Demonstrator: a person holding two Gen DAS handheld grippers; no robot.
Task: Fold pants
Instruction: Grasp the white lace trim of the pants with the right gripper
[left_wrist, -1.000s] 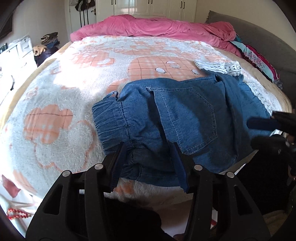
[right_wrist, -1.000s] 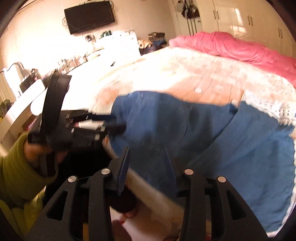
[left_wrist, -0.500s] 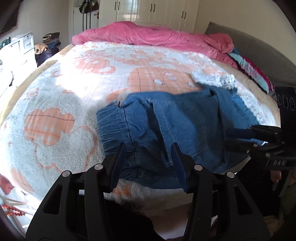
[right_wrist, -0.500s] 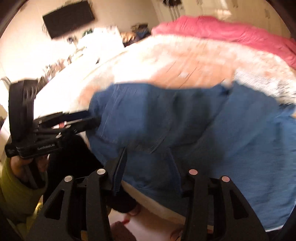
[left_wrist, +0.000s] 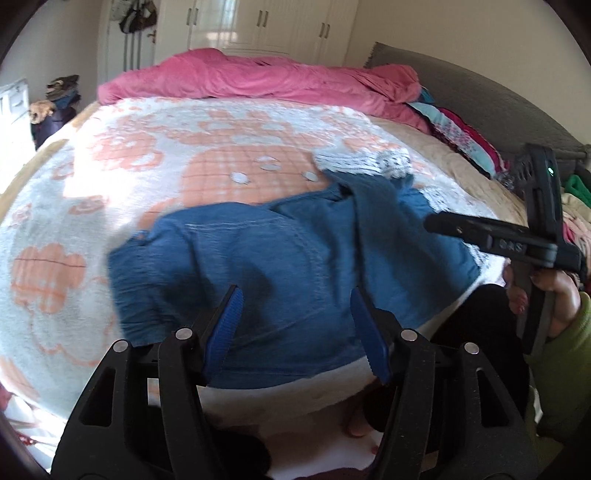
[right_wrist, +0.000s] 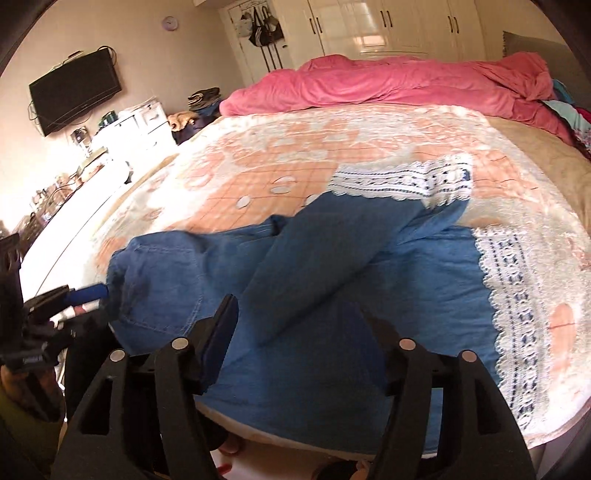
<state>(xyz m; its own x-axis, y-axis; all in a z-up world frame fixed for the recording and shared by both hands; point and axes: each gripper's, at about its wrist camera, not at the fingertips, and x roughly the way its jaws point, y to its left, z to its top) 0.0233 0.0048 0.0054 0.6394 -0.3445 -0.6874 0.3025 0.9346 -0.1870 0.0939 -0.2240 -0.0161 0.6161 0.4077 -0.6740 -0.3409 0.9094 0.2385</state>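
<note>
Blue denim pants (left_wrist: 280, 266) with white lace hems (right_wrist: 402, 181) lie crumpled at the near edge of the bed; they also show in the right wrist view (right_wrist: 332, 280). The waistband is at the left, the legs folded over toward the right. My left gripper (left_wrist: 295, 325) is open and empty, just above the near part of the pants. My right gripper (right_wrist: 299, 332) is open and empty over the pants' near edge. The right gripper also shows in the left wrist view (left_wrist: 443, 225) at the right; the left gripper shows in the right wrist view (right_wrist: 85, 295) beside the waistband.
The bed has a white and orange fleece blanket (left_wrist: 147, 166). A pink duvet (left_wrist: 258, 77) is heaped at the far side, with colourful clothes (left_wrist: 461, 136) by the grey headboard. White wardrobes stand behind. A TV (right_wrist: 74, 96) and a cluttered counter are at the left.
Both grippers have drawn back from the pants and up. The pants lie let go on the bed. The right gripper has moved off to the right.
</note>
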